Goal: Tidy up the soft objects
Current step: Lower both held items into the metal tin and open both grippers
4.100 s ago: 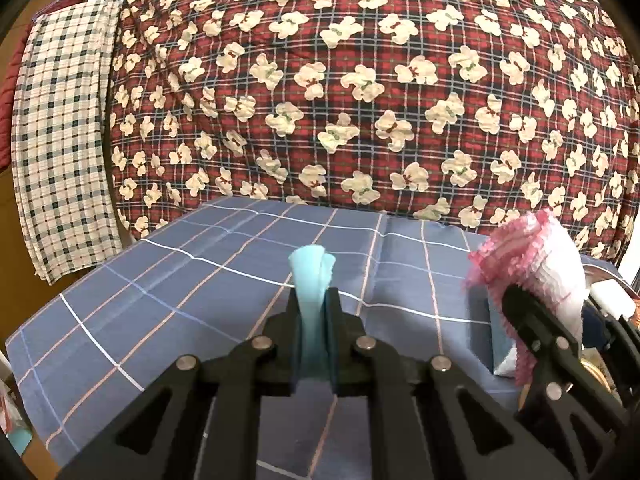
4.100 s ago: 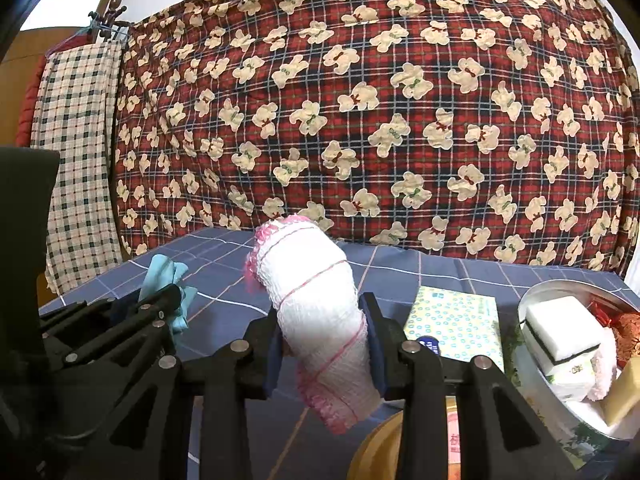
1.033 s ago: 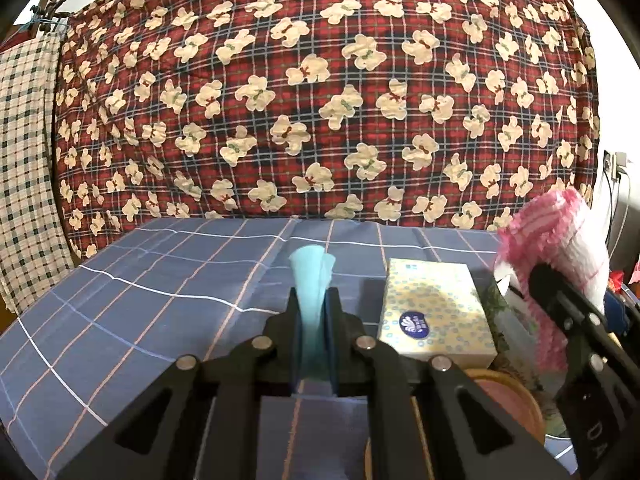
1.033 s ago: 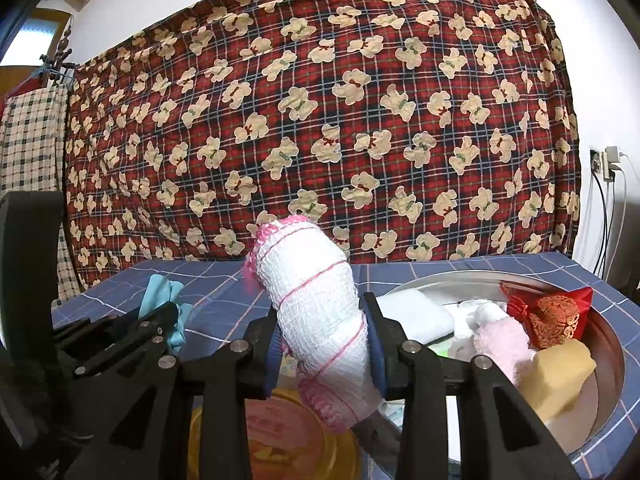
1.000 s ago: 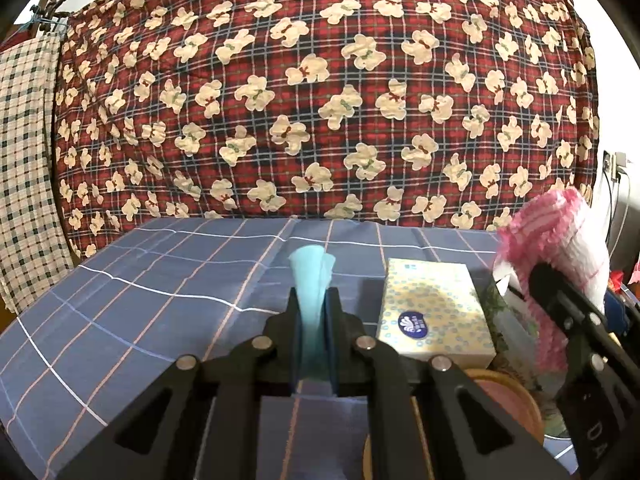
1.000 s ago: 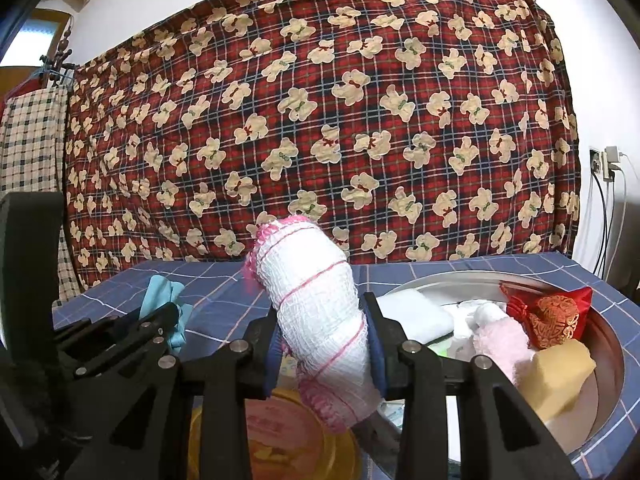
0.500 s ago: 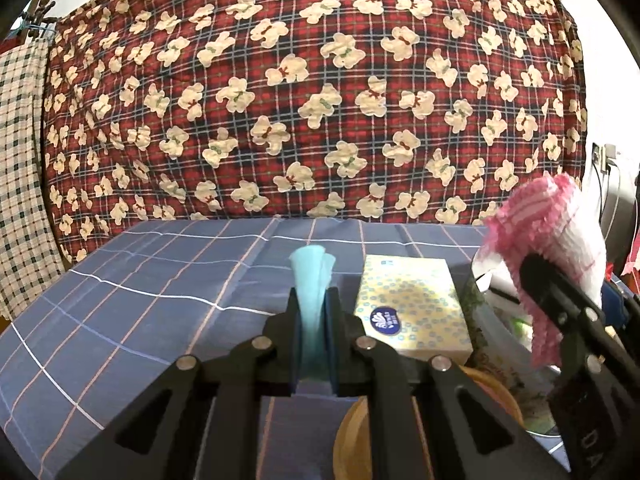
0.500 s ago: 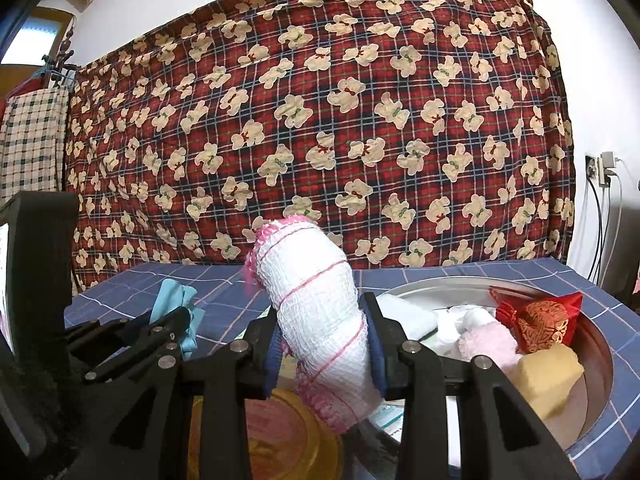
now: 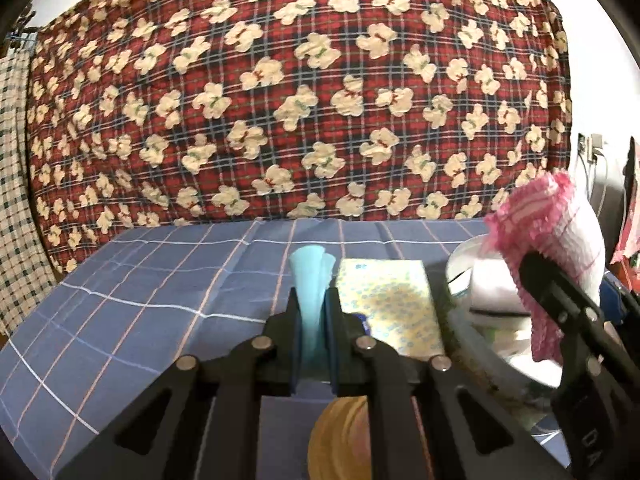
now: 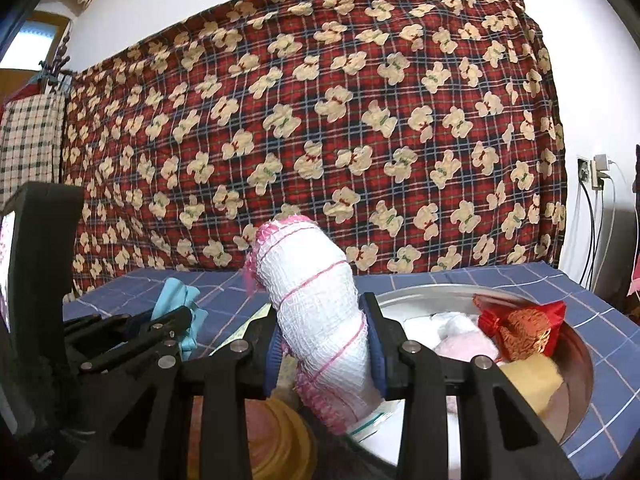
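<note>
Sitting on the desk, which has a blue checked cloth on it, is a big round metal bowl. Inside the bowl are a red pouch with gold on it, a yellow sponge, a soft pink thing and something white and folded. Just left of the bowl lies a yellow dotted tissue pack. In front of the bowl, close to the camera, is a round yellow lid or pot; what it is cannot be told. The right tongs are squeezed on a white cloth roll with pink edges, held up just left of the bowl and in front of it. The left tongs are pinched tight on a thin light blue cloth, held up further left of the bowl, over the tissue pack's side. Behind the bowl hangs a big red checked blanket with cream bears. To the right of the bowl, plugs and wires hang on a white wall.
</note>
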